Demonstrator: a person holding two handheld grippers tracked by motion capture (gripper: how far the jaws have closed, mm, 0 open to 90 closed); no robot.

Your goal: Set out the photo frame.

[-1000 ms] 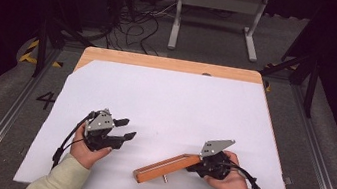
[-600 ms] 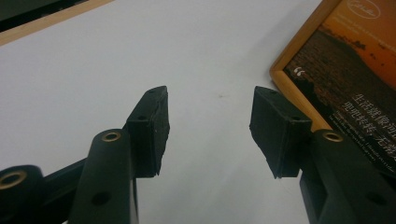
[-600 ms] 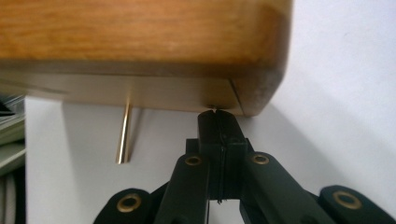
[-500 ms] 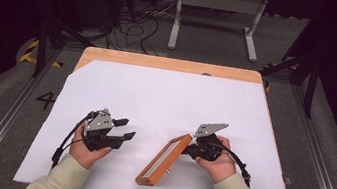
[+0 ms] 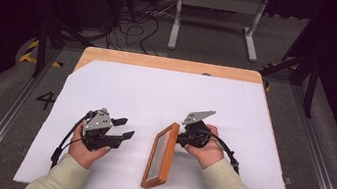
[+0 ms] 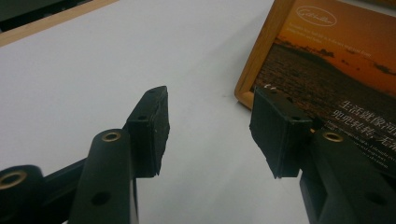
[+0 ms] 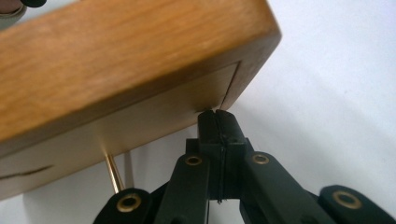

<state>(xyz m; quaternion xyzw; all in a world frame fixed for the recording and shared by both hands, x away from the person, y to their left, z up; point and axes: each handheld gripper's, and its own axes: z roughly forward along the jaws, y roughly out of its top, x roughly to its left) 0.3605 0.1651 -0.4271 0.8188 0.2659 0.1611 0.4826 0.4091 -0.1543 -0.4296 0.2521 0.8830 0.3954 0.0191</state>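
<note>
We are looking at a wooden picture frame (image 5: 160, 153) in the lower middle of the high view, standing tilted on the white sheet (image 5: 165, 99) that covers the bench (image 5: 111, 56), long axis running from lower left to upper right of its spot. In the left gripper view the frame's front is showing at upper right: an orange sunset print with printed text. In the right gripper view the frame's back (image 7: 116, 121) is filling the upper left, with a thin brass leg (image 7: 113, 173) hanging beneath it.

The right tongs (image 5: 181, 138) are sitting against the frame's upper right edge. In the right gripper view the jaws are pressed flat together, tips touching the back board near its corner; we are judging they are pushing or propping, not pinching anything. The left tongs (image 5: 123, 129) are resting at lower left of the high view, just beside the frame but apart from it, jaws spread wide with nothing between.

Step in hand, as we are reading it: standing the frame up on its rear leg. To do it well, we are keeping the right tongs' push low and gentle so the frame is not sliding on the sheet, and bringing the left tongs to the front edge as a stop. The risk is the frame tipping face-down.
</note>
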